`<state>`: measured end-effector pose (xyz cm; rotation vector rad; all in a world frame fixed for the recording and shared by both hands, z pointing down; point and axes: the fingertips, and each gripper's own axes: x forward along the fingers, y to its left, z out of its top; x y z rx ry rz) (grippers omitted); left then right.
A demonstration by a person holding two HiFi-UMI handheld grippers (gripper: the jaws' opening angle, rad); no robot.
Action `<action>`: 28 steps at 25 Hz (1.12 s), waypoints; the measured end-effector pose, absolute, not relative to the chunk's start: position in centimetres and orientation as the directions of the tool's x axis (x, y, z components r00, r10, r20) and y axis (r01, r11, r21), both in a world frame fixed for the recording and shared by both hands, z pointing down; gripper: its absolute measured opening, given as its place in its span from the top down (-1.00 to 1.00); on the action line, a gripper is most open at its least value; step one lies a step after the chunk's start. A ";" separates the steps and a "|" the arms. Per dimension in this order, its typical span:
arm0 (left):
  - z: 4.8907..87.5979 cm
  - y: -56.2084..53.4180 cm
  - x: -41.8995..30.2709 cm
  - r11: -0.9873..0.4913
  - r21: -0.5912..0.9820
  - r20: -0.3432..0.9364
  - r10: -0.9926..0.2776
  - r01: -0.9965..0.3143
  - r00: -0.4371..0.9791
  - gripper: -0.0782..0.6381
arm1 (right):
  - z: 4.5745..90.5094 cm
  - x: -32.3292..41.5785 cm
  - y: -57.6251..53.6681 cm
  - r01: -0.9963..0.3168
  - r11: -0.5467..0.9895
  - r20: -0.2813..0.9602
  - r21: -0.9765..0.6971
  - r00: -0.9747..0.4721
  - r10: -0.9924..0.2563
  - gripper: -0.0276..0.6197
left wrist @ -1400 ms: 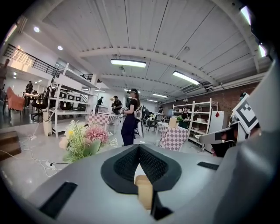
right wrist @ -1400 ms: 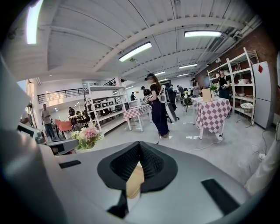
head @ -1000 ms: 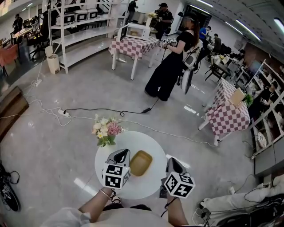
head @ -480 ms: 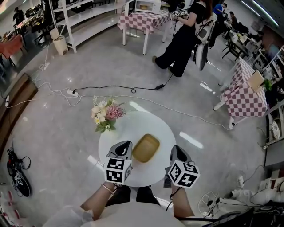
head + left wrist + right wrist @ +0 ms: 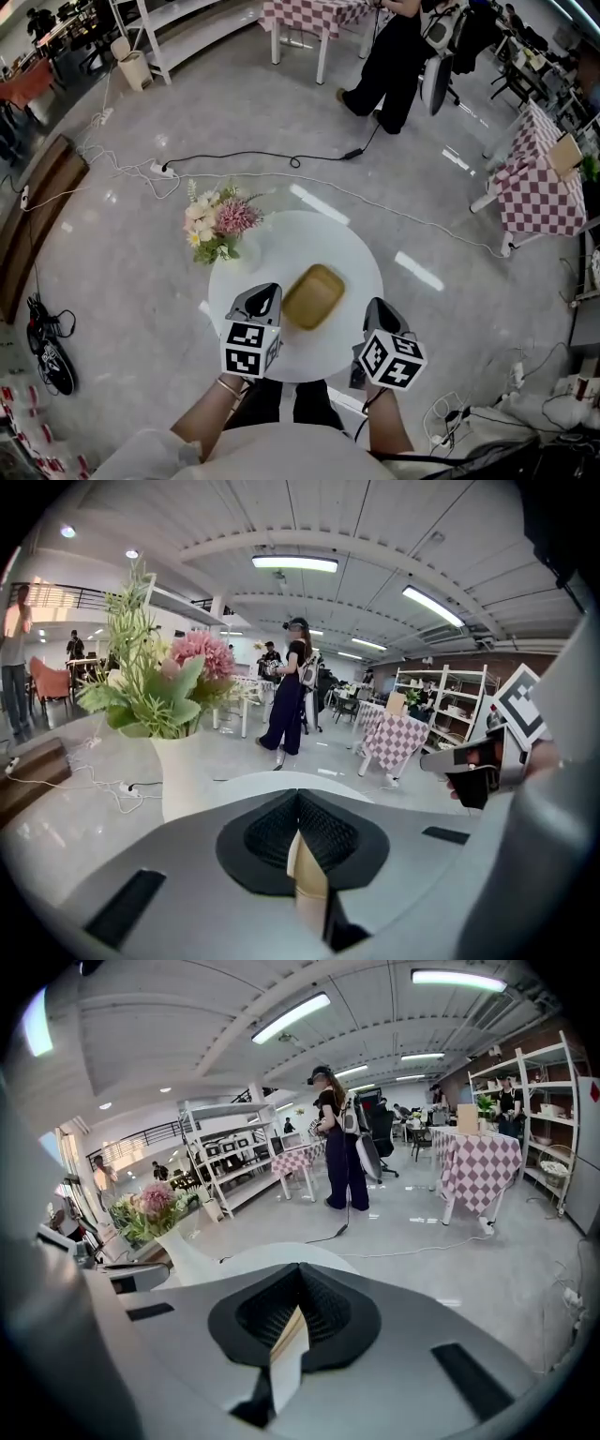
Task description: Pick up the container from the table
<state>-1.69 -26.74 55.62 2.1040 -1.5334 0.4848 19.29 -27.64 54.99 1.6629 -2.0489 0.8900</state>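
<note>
Container mid-table, both grippers off it.
We see the tan container [image 5: 312, 296] in the middle of the round white table [image 5: 352, 246], lower centre of frame; it looks empty. Left gripper [image 5: 263, 294] sits just left of it, right gripper [image 5: 376, 310] near its right. Both jaw pairs are closed together with nothing in them. At the table's upper-left edge, a white vase [image 5: 183, 775] holds pink and pale flowers [image 5: 216, 220].

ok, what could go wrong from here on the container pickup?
1. The left claw and right claw are both shut and short of the container. Going in shut would likely shove it across the table rather than grip it.
2. The vase of flowers stands near the table's edge on the left claw's side. A wide swing could tip it.
</note>
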 end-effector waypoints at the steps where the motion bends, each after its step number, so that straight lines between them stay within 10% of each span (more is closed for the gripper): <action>1: 56.1 -26.7 -1.7 -0.244 0.177 0.559 -0.773 -0.954 0.301 0.74 | 55.4 19.3 -27.7 -0.962 0.112 0.632 -0.249 -0.249 -0.734 0.84; 28: 64.4 -25.6 -0.7 -0.348 0.234 0.681 -0.607 -0.908 0.409 0.73 | 63.0 18.9 -23.9 -0.959 0.075 0.758 -0.275 -0.264 -0.596 0.84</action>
